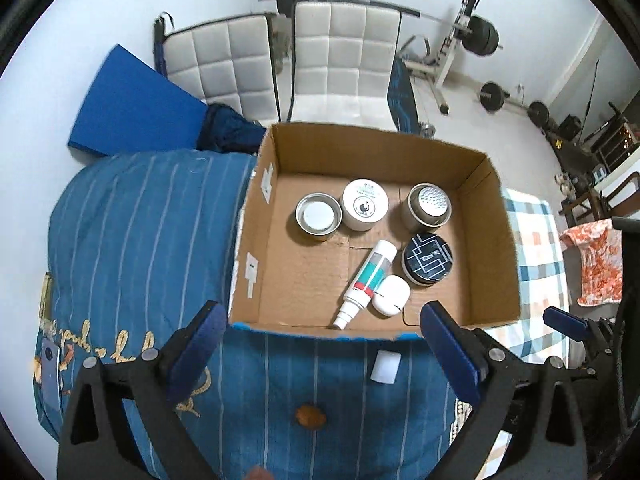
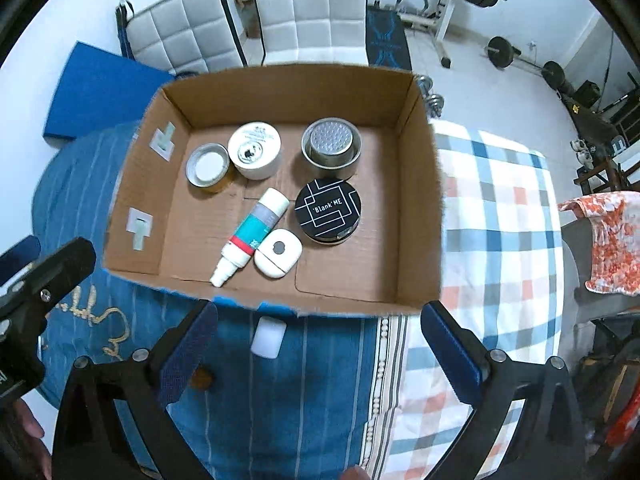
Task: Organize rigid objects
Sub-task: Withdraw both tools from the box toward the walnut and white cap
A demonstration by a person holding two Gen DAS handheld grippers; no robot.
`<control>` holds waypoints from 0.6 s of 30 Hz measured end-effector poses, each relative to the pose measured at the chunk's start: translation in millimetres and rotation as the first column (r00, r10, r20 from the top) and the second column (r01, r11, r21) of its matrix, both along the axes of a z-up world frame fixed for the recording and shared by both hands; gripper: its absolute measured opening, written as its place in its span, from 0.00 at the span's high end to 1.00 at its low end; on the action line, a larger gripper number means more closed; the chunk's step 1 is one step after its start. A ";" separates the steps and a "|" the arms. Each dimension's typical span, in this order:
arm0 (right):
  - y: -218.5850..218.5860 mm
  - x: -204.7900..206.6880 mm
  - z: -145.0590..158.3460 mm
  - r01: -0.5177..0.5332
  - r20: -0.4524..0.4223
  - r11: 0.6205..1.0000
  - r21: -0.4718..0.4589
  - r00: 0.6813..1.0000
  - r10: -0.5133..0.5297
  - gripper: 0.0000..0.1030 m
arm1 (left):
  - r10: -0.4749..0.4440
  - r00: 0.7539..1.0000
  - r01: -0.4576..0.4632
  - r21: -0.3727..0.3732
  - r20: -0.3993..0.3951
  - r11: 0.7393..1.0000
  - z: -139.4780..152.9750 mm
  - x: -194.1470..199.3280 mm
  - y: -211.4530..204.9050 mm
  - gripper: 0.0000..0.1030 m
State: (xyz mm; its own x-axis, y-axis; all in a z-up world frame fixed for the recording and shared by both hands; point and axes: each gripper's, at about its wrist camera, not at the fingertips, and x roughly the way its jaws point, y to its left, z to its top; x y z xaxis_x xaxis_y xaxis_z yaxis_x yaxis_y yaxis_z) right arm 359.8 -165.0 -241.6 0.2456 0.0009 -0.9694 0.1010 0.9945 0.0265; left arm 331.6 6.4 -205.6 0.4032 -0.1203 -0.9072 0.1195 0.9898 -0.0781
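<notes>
Weight-training gear and 2 white quilted chairs point(image 1: 280, 60) stand behind a bed with a blue striped cover point(image 1: 140, 220). On it sits an open cardboard box point(image 2: 420, 200) holding 6 items: a black round tin point(image 2: 328, 210) printed "Blank ME", a white spray bottle point(image 2: 252, 236), a small white case point(image 2: 278, 253), a white jar point(image 2: 255, 150) and 2 metal tins. Left gripper point(image 1: 324, 356) and right gripper point(image 2: 320, 356) hover before the box, jaws wide, empty.
</notes>
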 end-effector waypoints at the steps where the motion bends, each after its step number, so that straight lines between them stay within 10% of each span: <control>1: -1.0 -7.0 7.4 0.005 0.013 1.000 0.003 1.000 -0.005 0.00 | 0.000 1.000 0.000 0.005 0.016 1.000 5.5 -7.4 1.8 0.03; 18: -7.8 -83.8 108.3 0.021 0.202 1.000 0.016 0.979 -0.024 0.00 | -0.005 0.984 0.011 -0.032 0.180 0.999 86.1 -70.7 10.8 0.03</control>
State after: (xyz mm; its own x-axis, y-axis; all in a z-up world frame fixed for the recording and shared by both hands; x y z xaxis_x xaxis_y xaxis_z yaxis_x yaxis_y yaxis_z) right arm 276.0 -172.8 -133.3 0.4363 0.0066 -0.8998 0.1141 0.9915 0.0627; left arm 260.9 17.2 -119.6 0.5587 -0.1522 -0.8153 0.1420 0.9861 -0.0867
